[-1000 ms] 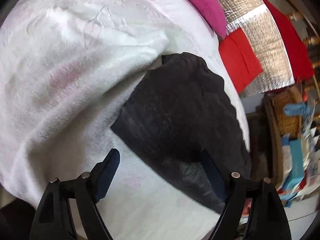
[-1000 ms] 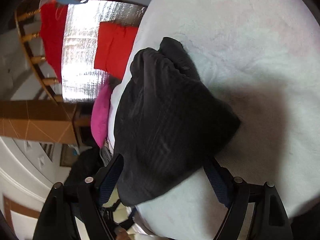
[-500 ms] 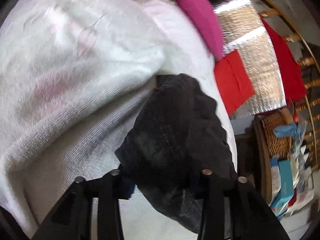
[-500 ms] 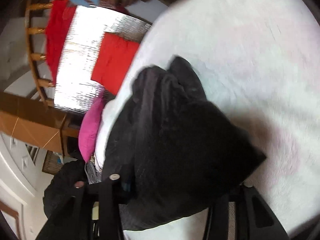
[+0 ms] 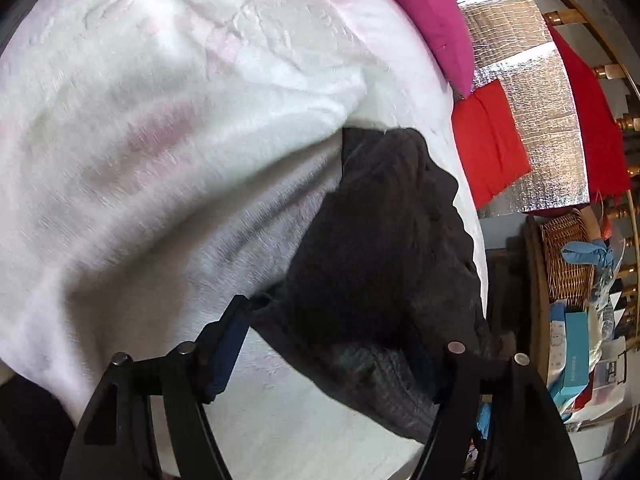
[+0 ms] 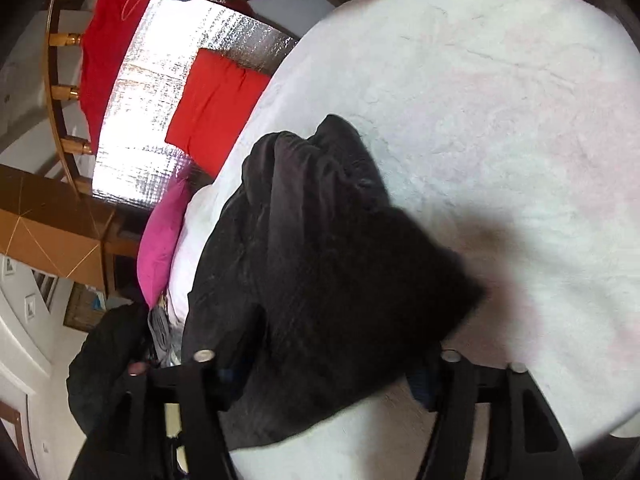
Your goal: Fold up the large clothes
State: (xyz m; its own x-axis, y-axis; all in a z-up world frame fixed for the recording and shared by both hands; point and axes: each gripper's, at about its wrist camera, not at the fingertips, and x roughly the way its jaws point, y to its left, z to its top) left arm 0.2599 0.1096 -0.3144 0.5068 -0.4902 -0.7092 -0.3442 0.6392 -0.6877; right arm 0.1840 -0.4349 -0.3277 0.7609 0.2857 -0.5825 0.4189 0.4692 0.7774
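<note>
Only left view shows a wicker basket (image 5: pixel 568 256) far right; only right view a brown cabinet (image 6: pixel 48 224). Black garment (image 5: pixel 384 248), soft, bunched, lies on fluffy white blanket (image 5: pixel 140 140). Left gripper (image 5: pixel 332 344) spread w/ garment between fingers; right gripper (image 6: pixel 332 364) likewise spread, fingertips hidden.
</note>
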